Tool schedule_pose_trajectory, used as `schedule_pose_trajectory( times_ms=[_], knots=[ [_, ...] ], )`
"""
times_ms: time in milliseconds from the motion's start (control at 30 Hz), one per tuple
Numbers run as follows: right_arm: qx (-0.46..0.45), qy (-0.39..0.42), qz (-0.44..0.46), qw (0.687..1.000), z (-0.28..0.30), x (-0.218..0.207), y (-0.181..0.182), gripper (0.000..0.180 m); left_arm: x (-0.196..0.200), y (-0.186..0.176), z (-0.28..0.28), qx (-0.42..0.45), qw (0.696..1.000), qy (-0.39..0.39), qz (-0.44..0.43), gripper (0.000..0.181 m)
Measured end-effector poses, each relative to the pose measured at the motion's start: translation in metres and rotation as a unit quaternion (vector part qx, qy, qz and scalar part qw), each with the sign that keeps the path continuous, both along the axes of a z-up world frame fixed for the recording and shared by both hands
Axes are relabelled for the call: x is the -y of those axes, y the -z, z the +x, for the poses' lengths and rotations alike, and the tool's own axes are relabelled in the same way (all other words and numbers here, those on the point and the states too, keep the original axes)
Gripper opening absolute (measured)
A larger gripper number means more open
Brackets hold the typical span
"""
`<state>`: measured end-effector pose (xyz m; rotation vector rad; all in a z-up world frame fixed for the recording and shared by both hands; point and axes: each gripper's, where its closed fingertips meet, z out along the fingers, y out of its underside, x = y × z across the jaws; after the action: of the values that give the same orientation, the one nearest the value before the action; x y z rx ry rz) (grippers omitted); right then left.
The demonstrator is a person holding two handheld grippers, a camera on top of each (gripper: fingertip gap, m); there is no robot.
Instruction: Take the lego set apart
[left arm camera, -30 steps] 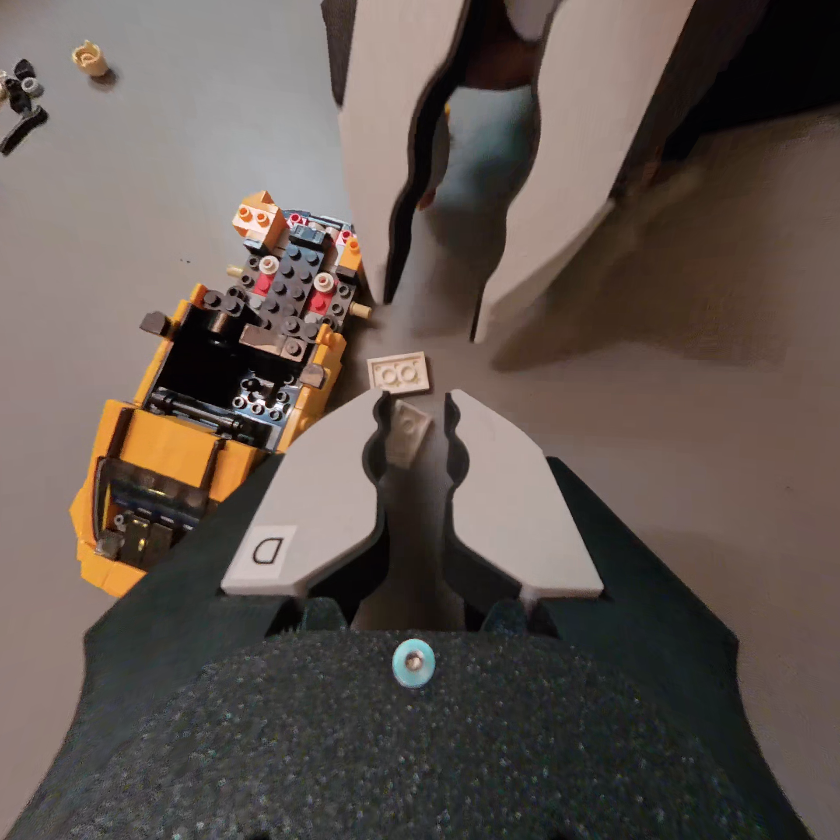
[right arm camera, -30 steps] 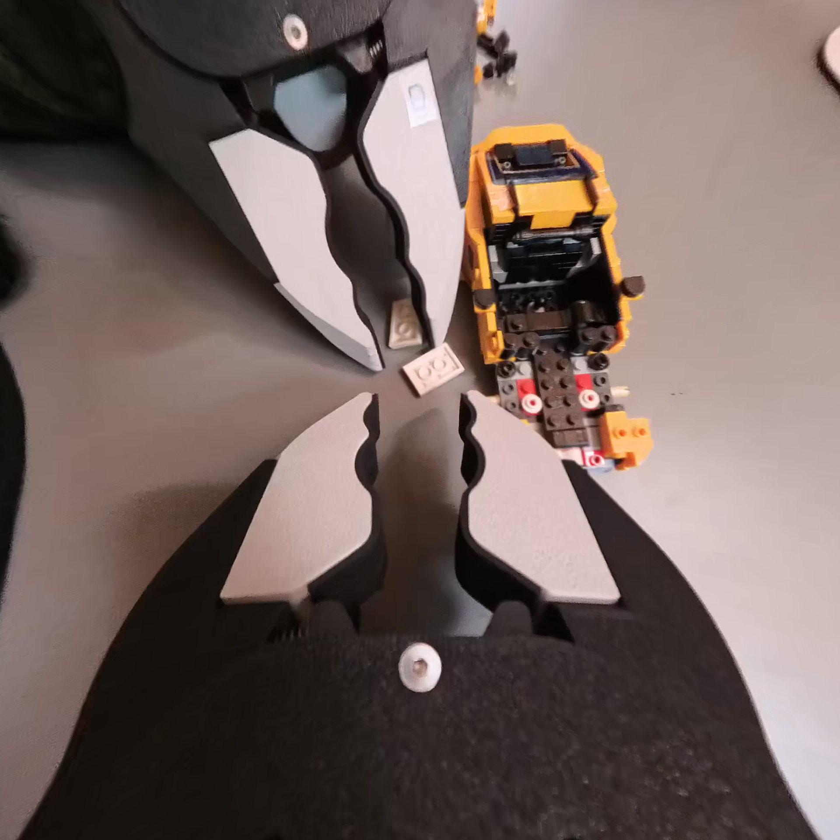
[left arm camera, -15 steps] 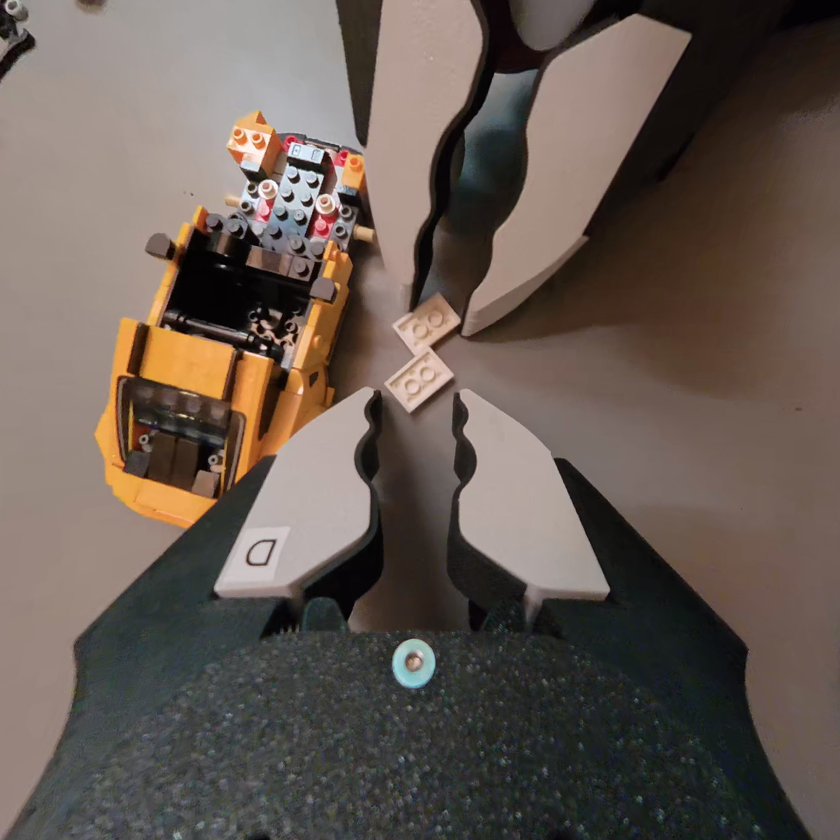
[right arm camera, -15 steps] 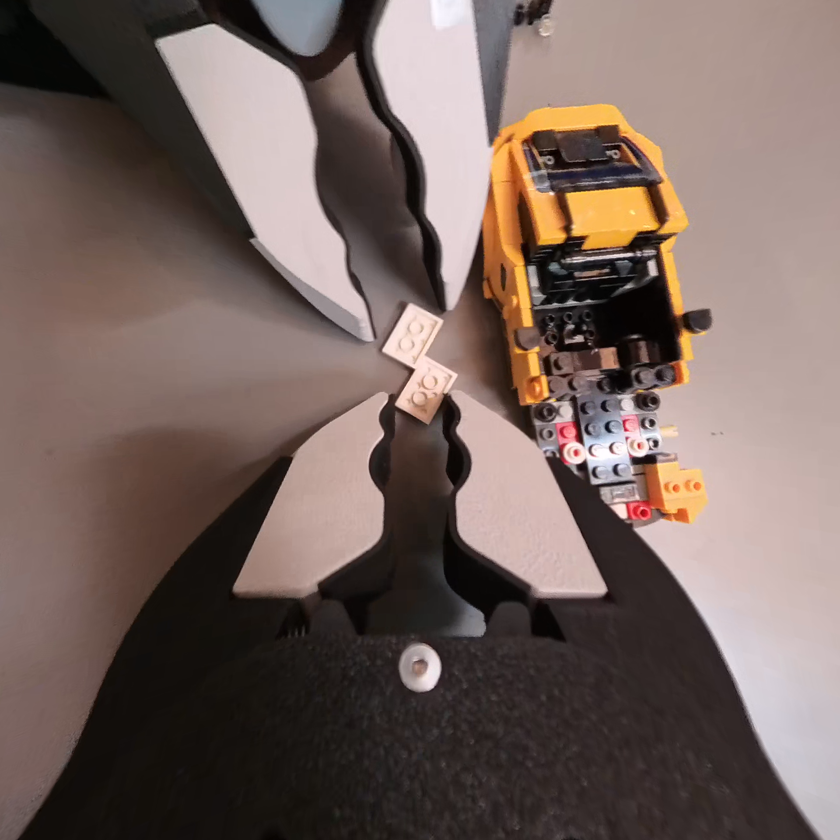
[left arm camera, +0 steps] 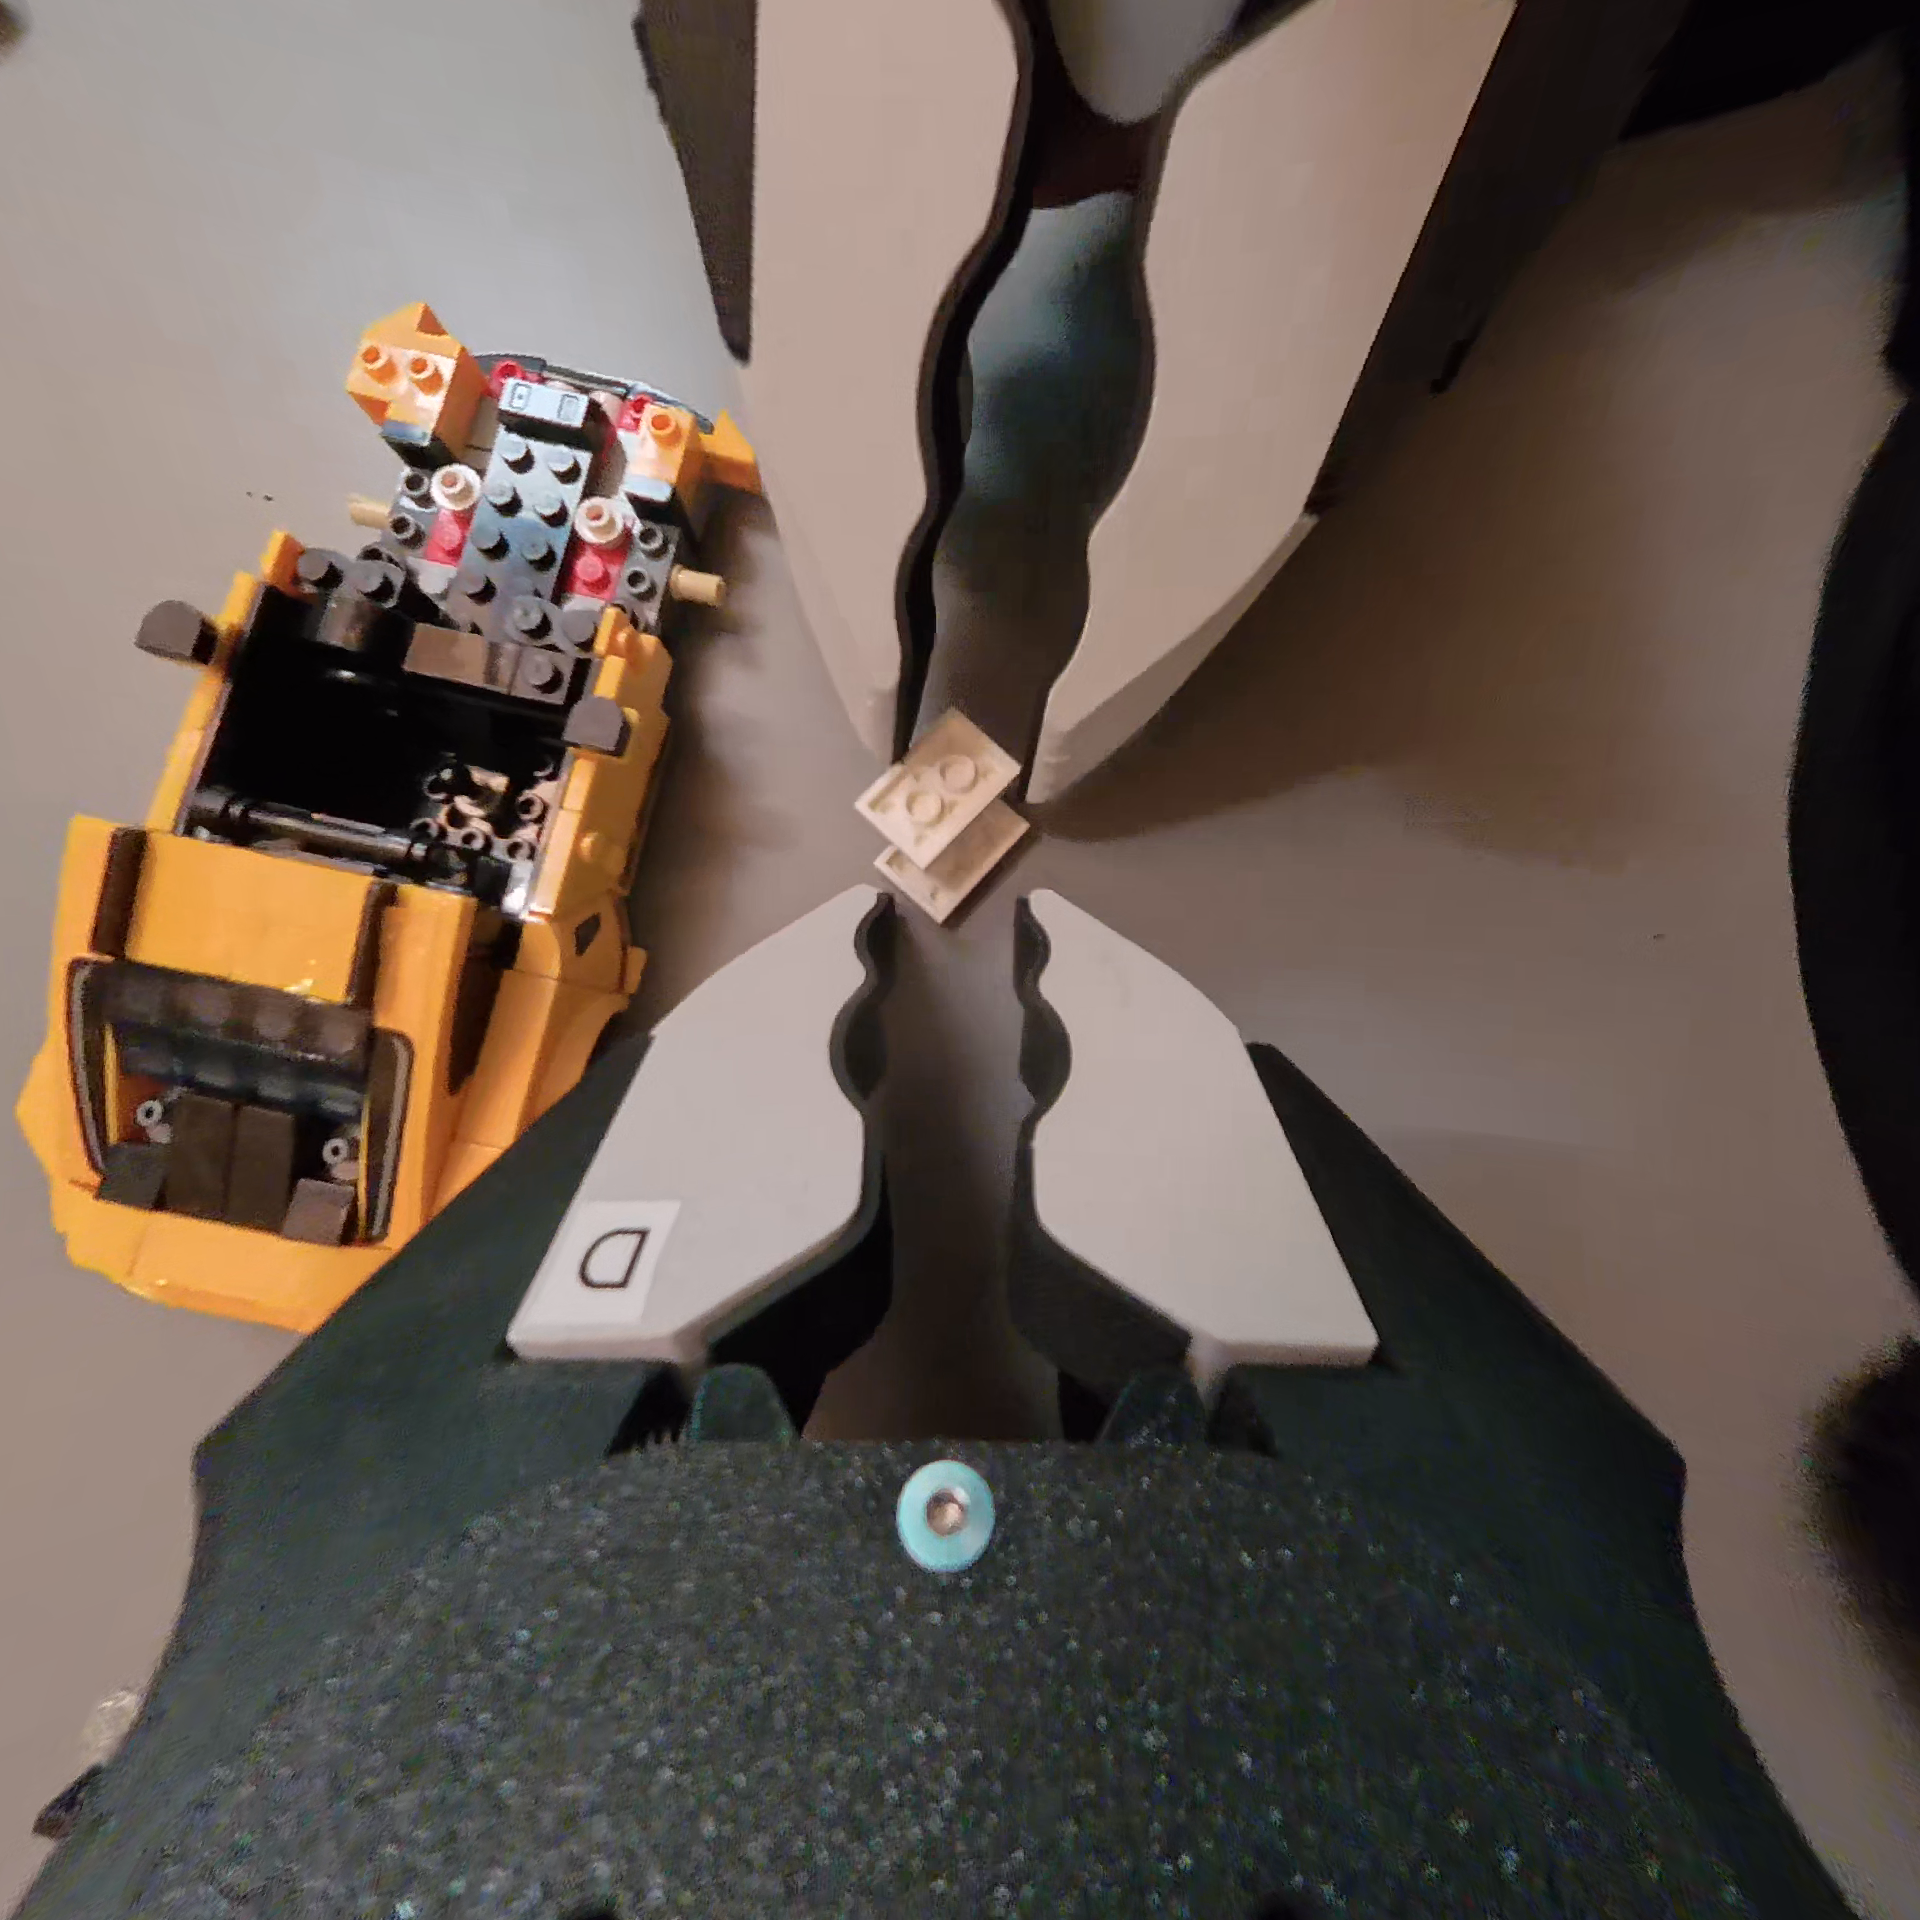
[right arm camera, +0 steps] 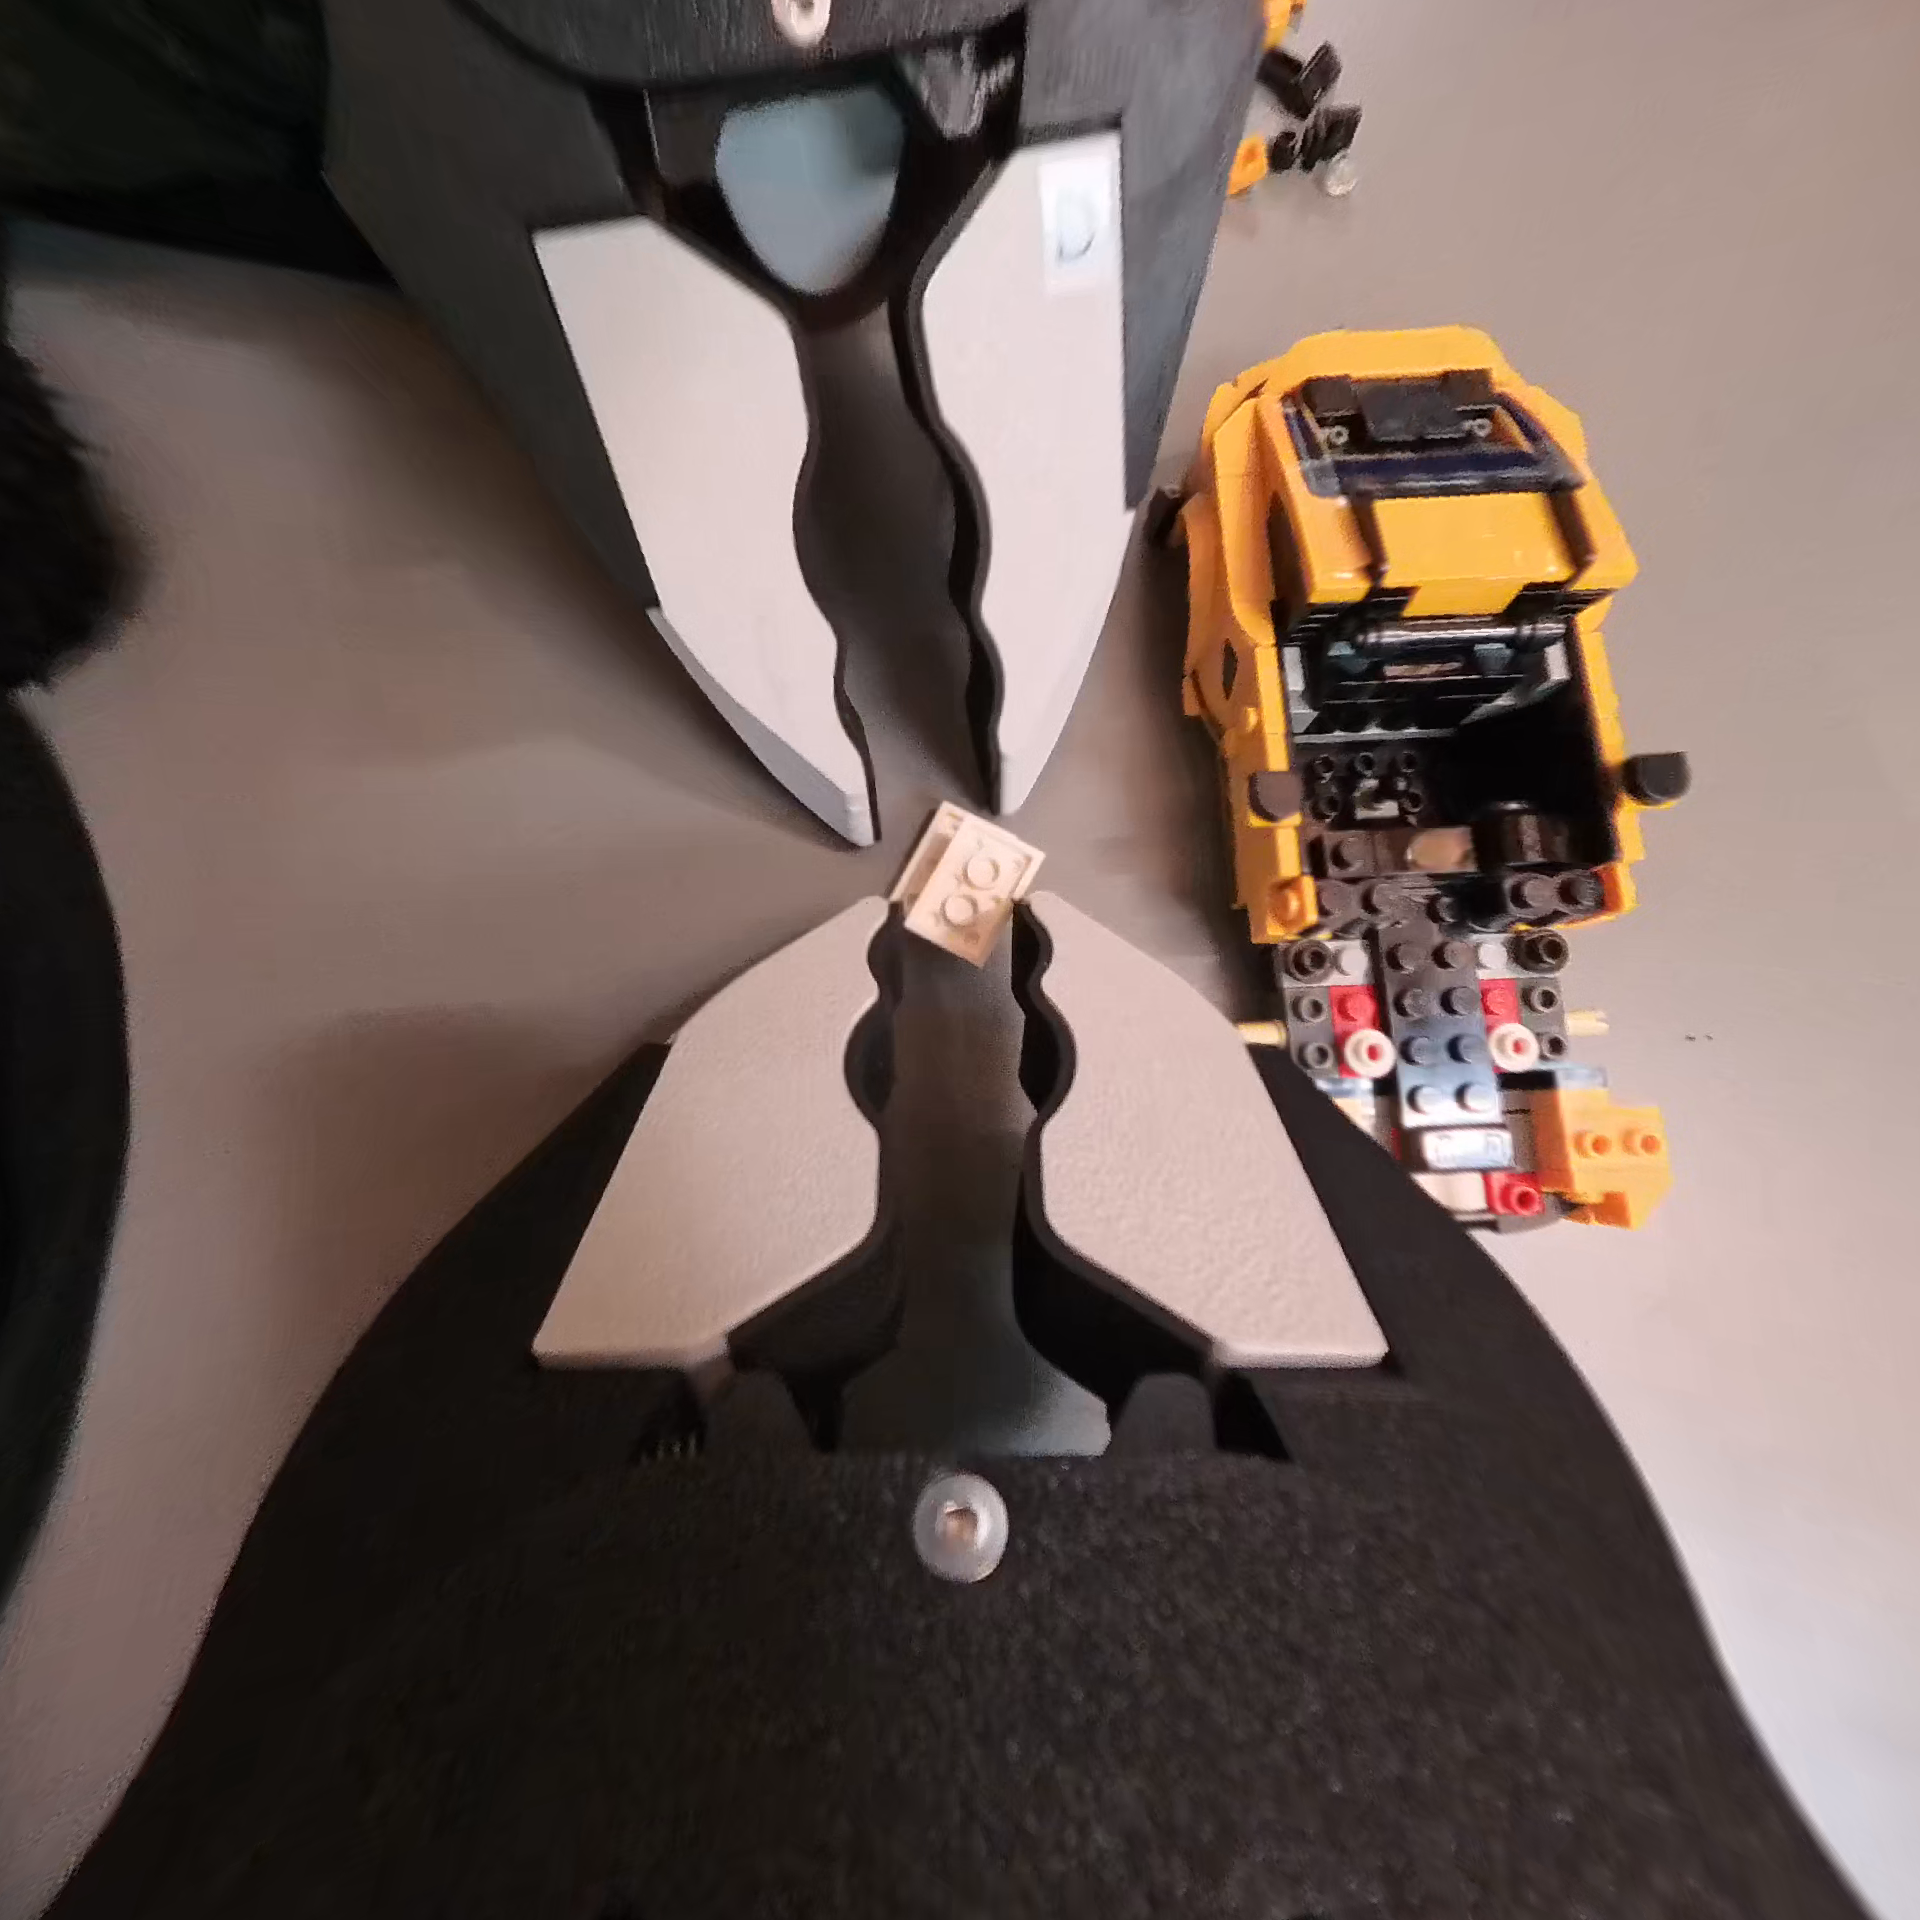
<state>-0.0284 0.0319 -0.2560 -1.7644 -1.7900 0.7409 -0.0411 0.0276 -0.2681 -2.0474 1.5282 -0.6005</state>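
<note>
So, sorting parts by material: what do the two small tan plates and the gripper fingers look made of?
The tan plates look like hard moulded plastic with a dull sheen, going by their crisp studs and edges. The left gripper's fingers look like matte grey plastic, perhaps printed, with black, seemingly softer wavy liners; the liner material is uncertain.

You held your left gripper [left arm camera: 951, 906] and right gripper [right arm camera: 954, 912] nose to nose, tips nearly meeting, both angled down toward the counter. The left jaws stood parted with a clear gap between their wavy inner edges. The right jaws were also apart, at about the same spacing, and its fingertips [right arm camera: 1049, 914] sat just opposite the left's.
</note>
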Motion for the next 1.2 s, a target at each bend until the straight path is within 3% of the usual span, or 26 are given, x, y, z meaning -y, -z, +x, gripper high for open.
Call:
schedule_pose_trajectory(
  times_ms=[433,900,1100,1200],
  knots=[
    [0.000,-0.010,0.004,1.000,-0.005,0.004,0.005,0.024,-0.002,0.000,0.005,0.024,0.999,0.019,0.019,0.035],
    [-0.028,-0.008,0.012,0.999,0.005,-0.005,-0.007,0.024,-0.001,0.000,0.007,0.030,0.999,0.028,0.018,0.025],
    [-0.075,0.010,-0.003,0.997,0.009,-0.017,-0.019,0.024,-0.002,0.000,0.009,0.032,0.999,0.028,0.024,0.031],
    [-0.103,0.023,0.013,0.994,0.010,-0.025,-0.028,0.023,0.001,0.000,0.011,0.035,0.999,0.036,0.016,0.022]
  ],
)
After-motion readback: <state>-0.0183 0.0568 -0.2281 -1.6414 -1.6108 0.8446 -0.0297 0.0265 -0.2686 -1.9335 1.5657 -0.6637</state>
